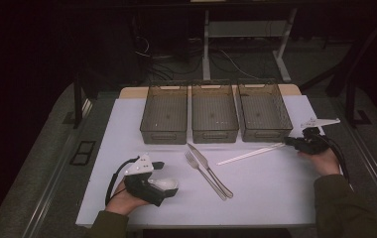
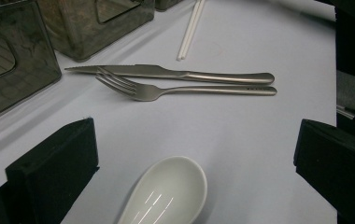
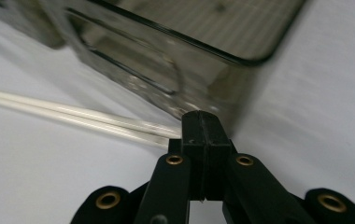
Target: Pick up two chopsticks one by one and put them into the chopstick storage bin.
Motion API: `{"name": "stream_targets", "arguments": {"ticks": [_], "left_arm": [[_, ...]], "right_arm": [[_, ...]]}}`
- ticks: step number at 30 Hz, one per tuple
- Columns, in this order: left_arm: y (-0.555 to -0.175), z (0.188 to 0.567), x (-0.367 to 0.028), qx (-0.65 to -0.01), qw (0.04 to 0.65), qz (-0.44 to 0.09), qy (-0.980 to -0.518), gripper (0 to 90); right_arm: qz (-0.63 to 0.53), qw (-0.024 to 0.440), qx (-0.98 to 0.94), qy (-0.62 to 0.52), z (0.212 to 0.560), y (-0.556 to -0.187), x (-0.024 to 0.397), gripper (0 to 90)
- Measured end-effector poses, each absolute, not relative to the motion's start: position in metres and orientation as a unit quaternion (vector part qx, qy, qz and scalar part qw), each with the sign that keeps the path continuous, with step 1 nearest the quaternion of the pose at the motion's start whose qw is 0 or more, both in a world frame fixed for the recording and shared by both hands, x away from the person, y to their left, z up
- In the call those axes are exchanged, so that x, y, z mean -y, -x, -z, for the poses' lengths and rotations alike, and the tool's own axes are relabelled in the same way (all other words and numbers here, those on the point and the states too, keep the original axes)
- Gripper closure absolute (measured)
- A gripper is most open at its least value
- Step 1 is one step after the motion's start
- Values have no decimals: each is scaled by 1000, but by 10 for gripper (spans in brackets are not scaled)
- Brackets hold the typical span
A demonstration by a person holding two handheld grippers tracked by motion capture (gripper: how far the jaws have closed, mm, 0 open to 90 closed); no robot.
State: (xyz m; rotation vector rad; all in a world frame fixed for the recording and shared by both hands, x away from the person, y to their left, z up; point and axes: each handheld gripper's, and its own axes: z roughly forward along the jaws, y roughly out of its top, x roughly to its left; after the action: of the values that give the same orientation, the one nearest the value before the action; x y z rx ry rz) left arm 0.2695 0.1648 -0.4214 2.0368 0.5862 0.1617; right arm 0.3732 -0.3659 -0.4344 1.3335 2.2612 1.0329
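A white ceramic spoon lies on the white table cover between the wide-apart jaws of my left gripper; neither pad touches it. From above, that left gripper rests at the near left with the spoon at its tips. My right gripper has its pads pressed together with nothing between them. It sits at the near end of a pair of white chopsticks, just in front of the right bin's corner. In the high view the right gripper meets the chopsticks at their right end.
Three smoky clear bins stand in a row at the back of the cover. A metal fork and knife lie side by side mid-table. The table's edges are close on both sides.
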Motion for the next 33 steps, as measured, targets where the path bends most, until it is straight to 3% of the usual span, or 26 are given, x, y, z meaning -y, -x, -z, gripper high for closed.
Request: {"name": "stream_targets", "arguments": {"ticks": [28,33], "left_arm": [[-268,421,-164,-239,486,-63,-838,0],[-268,421,-165,-240,487,-64,-837,0]], "right_arm": [[-334,147,-819,-443,451,-378,367,896],[-356,167,-821,-414,442,-372,362,896]]}}
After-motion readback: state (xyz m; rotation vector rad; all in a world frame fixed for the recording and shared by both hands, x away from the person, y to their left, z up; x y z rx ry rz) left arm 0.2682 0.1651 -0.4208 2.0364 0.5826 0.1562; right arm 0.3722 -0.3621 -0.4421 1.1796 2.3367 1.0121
